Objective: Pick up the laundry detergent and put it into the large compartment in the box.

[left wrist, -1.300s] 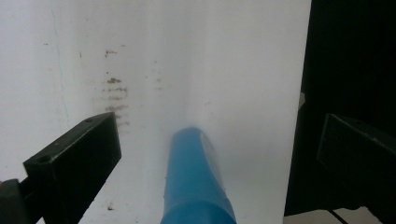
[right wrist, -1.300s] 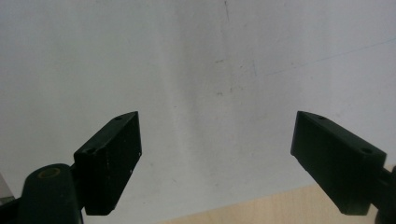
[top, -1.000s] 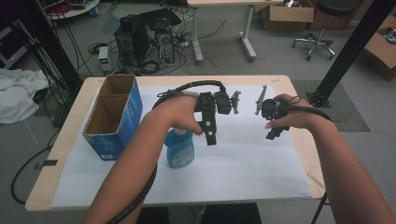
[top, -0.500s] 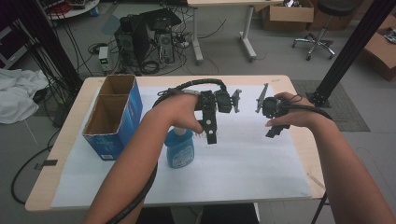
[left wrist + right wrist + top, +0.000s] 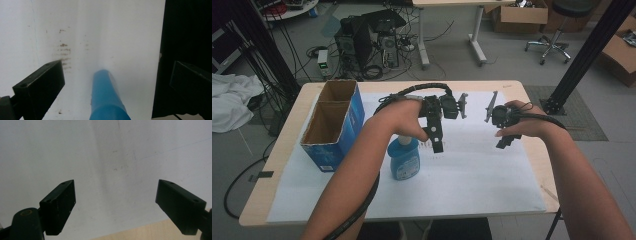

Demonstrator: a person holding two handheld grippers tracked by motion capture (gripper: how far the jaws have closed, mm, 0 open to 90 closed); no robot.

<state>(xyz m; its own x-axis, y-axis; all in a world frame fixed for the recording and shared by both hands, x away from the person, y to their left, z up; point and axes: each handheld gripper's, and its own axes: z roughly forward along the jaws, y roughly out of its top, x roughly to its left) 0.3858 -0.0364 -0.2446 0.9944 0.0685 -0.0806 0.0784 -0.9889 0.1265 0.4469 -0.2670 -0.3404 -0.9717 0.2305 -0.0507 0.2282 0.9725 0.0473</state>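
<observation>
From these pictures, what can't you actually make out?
- Blue bottle: top hidden by the left hand in the high view; base cut off in the left gripper view.
- Bottle label: too small.
- Cardboard box: bottom in shadow.
- Right gripper: fingers partly hidden by the hand.

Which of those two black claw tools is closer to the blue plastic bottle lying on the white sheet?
The left. The left gripper hangs just above the blue plastic bottle, open jaws either side of its cap. The right gripper, also open, hovers over bare white sheet well to the bottle's right.
</observation>
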